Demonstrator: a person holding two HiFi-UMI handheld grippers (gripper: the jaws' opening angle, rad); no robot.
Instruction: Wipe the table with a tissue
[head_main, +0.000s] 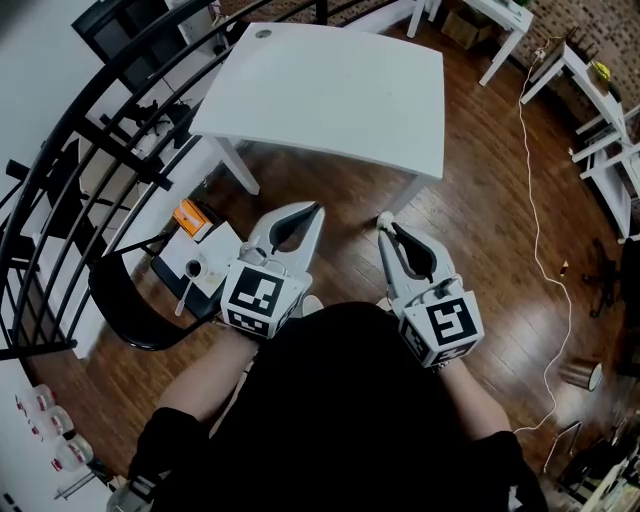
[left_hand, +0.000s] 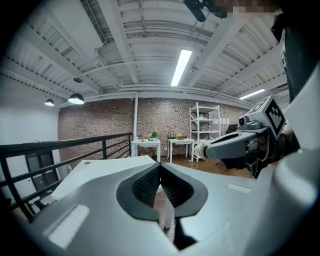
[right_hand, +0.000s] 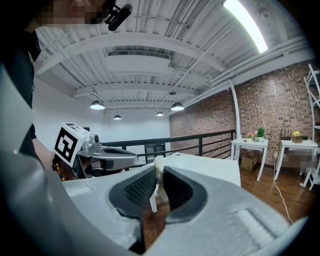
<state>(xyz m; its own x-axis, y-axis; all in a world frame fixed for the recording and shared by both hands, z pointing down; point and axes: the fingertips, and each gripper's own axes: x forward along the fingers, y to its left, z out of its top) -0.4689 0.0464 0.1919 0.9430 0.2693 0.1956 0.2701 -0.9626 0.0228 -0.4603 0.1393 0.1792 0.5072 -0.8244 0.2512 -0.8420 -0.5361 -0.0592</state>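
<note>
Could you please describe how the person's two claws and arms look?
Both the left claw and the right claw have light grey, tapered shells with black ribbed pads inside. Each carries a white cube with black square markers. The person wears a black top with black sleeves.

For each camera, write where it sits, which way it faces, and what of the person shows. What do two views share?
Head view: on the person's head, looking steeply down at the white table, floor, left gripper, right gripper, forearms and dark top.
Left gripper view: on the left gripper, facing roughly level over the table toward the brick wall; its empty shut jaws show.
Right gripper view: on the right gripper, facing likewise; its jaws grip a tissue.
Shared: each gripper view shows the other gripper.
</note>
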